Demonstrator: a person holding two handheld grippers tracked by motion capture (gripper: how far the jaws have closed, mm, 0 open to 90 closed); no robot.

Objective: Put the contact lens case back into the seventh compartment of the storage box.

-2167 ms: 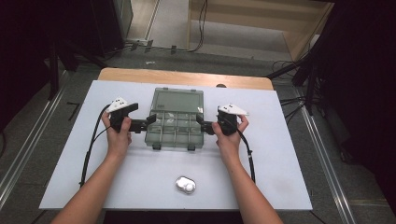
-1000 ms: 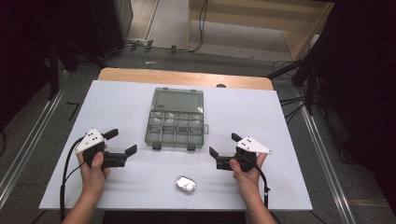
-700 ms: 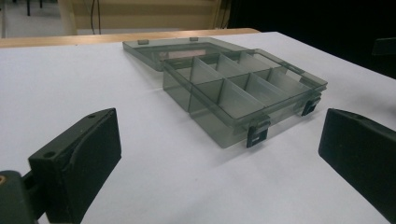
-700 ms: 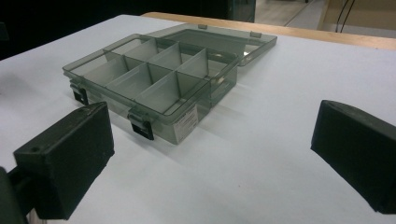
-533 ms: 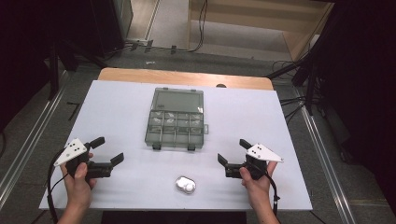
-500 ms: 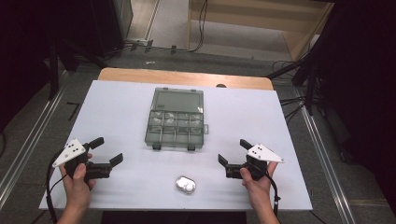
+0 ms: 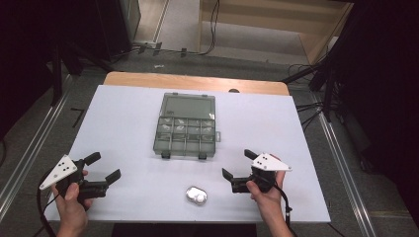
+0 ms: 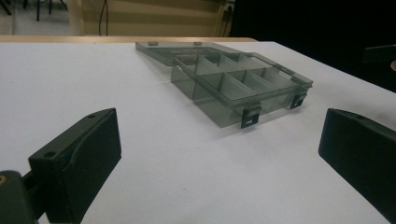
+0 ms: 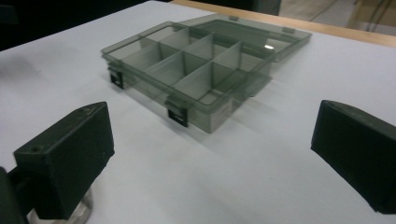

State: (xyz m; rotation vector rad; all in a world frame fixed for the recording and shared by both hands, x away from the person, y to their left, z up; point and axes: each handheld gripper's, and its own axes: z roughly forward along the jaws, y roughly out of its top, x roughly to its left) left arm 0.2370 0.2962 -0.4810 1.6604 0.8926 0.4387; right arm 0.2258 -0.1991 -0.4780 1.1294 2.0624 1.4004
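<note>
Two handheld grippers sit low at the near edge of the white table top (image 7: 123,108), one at each side. The left gripper (image 7: 101,169) is held by the person's left hand (image 7: 74,205) near the table's front left corner, its black jaws spread wide with nothing between them; in the left gripper view the two black pads stand far apart at either side, bare white surface in the gap. The right gripper (image 7: 239,165) is held in the right hand (image 7: 264,190) toward the front right, and its jaws are likewise parted and hold nothing.

The smoky grey, see-through plastic compartment box (image 7: 187,127) lies in the middle of the table, well apart from both grippers and between them, farther from the person. Its lid is swung fully back and rests flat on the table behind the tray, so the divided tray is uncovered. Thin partitions cut the tray into two rows of small cells. Two dark latches hang on the front wall facing the person. In the left gripper view the box (image 8: 233,84) lies ahead and a little to the right; in the right gripper view it (image 9: 196,65) lies ahead toward the left.

A small rounded silvery metal case (image 7: 196,195) rests on the table near the front edge, between the two grippers and nearer the right one, in front of the box and clear of it.
</note>
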